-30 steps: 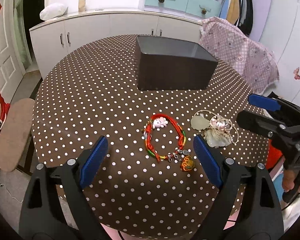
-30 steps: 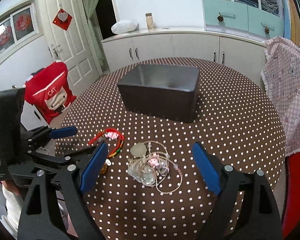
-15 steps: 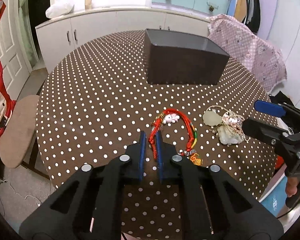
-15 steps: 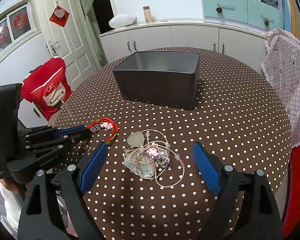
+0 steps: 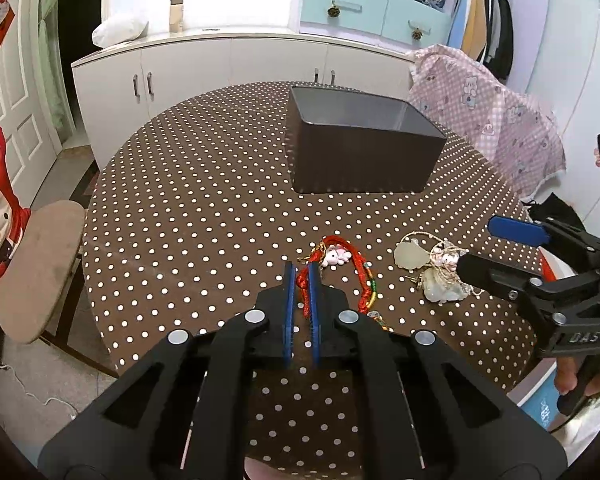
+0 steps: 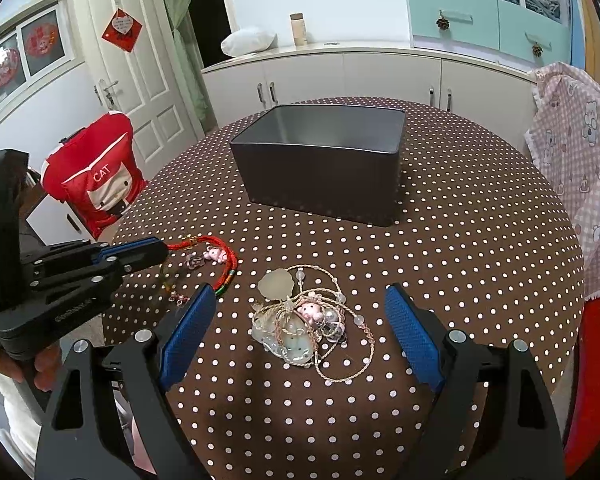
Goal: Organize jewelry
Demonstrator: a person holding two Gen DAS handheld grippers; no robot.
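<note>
A red cord bracelet (image 5: 365,280) with a pink charm lies on the dotted table (image 5: 180,220), in front of a dark open box (image 5: 364,160). My left gripper (image 5: 300,276) is shut on the bracelet's left strand, which shows red between the blue pads. The right wrist view shows the same grip: left gripper (image 6: 158,250), bracelet (image 6: 230,258). A tangle of pale bead necklaces with jade-like pendants (image 6: 296,328) lies to its right. My right gripper (image 6: 300,302) stands open around and above that tangle, not touching it. The box (image 6: 320,184) looks empty.
A round stool (image 5: 36,268) stands off the table's left edge, beside a chair with a red cover (image 6: 96,176). A pink checked cloth (image 6: 576,168) hangs over a chair on the right. White cabinets run behind the table.
My left gripper went from wide open to shut on the red bracelet's strand, and the bracelet's loop has been pulled narrower. The right gripper has kept still and open.
</note>
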